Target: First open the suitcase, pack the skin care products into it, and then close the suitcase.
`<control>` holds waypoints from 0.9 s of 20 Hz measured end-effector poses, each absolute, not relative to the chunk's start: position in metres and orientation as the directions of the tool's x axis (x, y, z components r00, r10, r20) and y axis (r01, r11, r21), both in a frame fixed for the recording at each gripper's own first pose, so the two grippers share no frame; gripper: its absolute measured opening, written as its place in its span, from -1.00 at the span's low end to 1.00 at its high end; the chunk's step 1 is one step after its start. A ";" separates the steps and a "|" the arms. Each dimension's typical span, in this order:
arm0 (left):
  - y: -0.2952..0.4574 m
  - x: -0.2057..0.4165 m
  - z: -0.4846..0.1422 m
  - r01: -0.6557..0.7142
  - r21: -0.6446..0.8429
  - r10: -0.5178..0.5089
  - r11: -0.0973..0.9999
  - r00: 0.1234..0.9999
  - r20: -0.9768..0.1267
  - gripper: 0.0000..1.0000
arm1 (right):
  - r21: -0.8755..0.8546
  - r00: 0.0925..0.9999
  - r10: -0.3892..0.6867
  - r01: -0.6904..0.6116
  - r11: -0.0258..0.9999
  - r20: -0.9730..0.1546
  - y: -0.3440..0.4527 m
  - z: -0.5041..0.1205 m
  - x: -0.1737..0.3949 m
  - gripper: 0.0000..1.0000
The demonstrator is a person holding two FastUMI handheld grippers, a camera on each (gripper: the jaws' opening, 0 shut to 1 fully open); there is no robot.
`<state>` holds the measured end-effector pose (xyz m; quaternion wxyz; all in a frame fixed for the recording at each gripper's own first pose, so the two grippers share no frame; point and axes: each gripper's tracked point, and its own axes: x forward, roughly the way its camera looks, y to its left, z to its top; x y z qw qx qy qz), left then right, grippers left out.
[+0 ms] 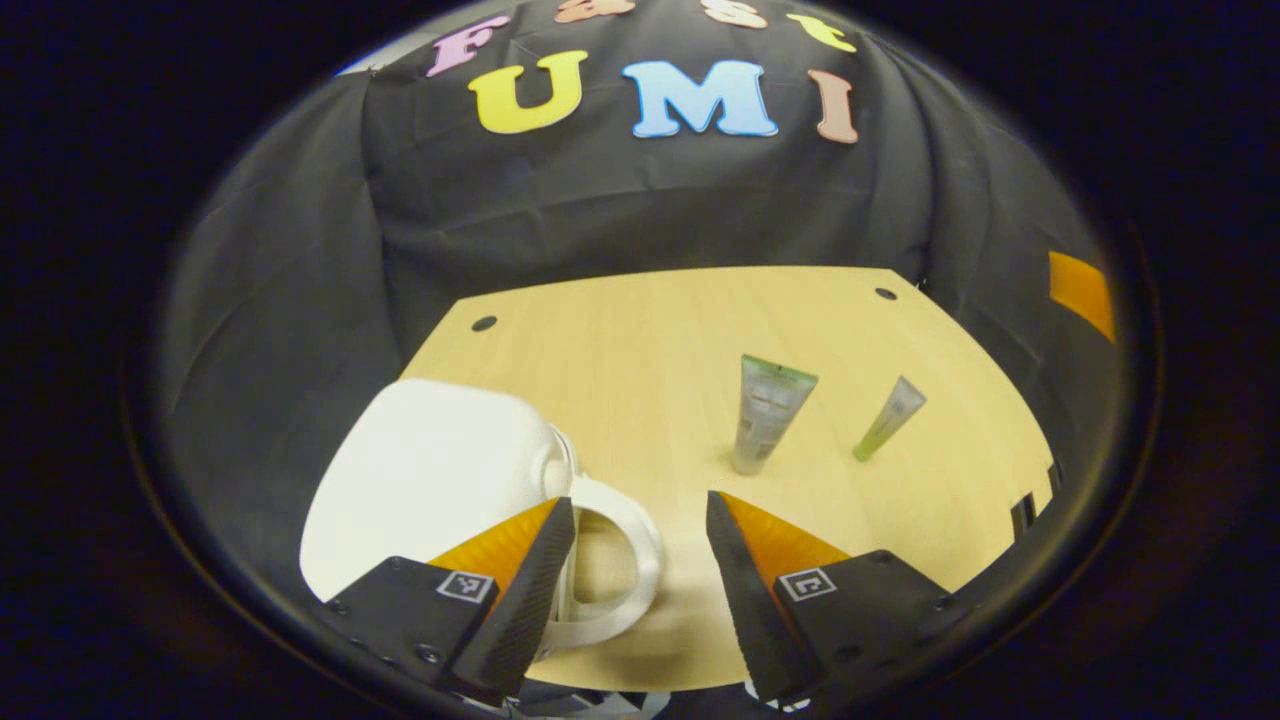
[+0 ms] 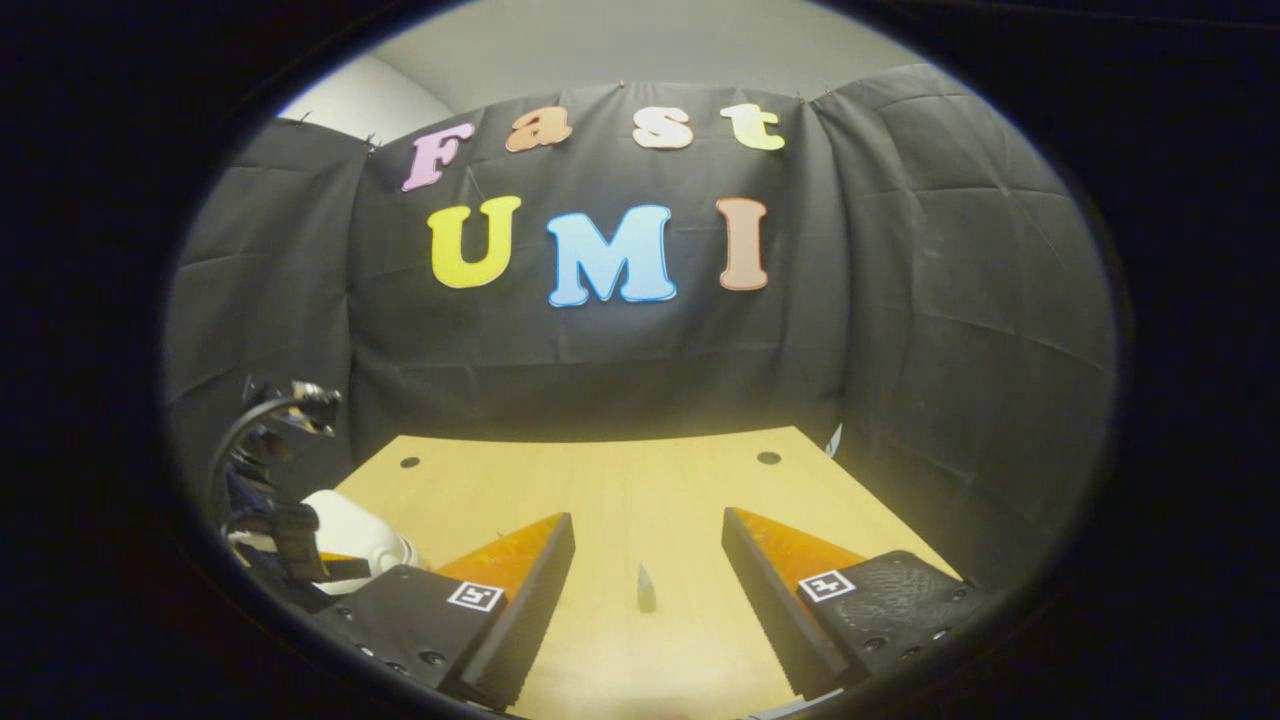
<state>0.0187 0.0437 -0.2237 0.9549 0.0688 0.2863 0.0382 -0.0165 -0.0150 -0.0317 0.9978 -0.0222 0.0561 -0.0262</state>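
Open right hand-held gripper (image 2: 645, 585) above wooden table (image 2: 600, 480), white suitcase (image 2: 350, 535) left.

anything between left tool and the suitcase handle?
Nothing visible. The left tool is open, and the white suitcase's handle sits right by its left finger. Both tubes stand farther back on the table.

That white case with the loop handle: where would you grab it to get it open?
Probably by the white loop handle sticking out of the closed suitcase: it is thin enough to fit between the fingers. The open left gripper is already beside it, one finger overlapping the loop, so come straight in from there.
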 end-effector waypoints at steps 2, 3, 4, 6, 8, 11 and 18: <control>0.053 0.022 -0.248 -0.048 0.180 0.146 0.982 0.800 -0.582 0.66 | -0.053 0.990 -0.073 0.067 0.996 -0.122 -0.023 -0.035 -0.018 0.81; 0.057 0.023 -0.261 -0.050 0.189 0.156 0.981 0.784 -0.601 0.60 | -0.051 0.988 -0.083 0.077 0.996 -0.128 -0.026 -0.037 -0.019 0.81; 0.060 0.025 -0.274 -0.053 0.194 0.164 0.980 0.768 -0.619 0.58 | -0.048 0.987 -0.089 0.083 0.995 -0.136 -0.029 -0.038 -0.020 0.81; 0.064 0.023 -0.299 -0.049 0.185 0.162 0.982 0.729 -0.666 0.55 | -0.044 0.983 -0.101 0.096 0.994 -0.150 -0.034 -0.042 -0.021 0.82; 0.057 0.021 -0.308 -0.034 0.131 0.117 0.991 0.704 -0.701 -0.23 | -0.049 0.981 -0.116 0.110 0.993 -0.153 -0.039 -0.042 -0.021 0.81; 0.052 0.025 -0.296 0.013 0.173 0.109 0.985 0.726 -0.679 -0.53 | -0.050 0.980 -0.125 0.119 0.992 -0.154 -0.042 -0.042 -0.020 0.81; 0.054 0.020 -0.239 0.059 0.183 0.068 0.981 0.786 -0.614 -0.72 | -0.060 0.984 -0.086 0.078 0.995 -0.154 -0.026 -0.043 -0.006 0.81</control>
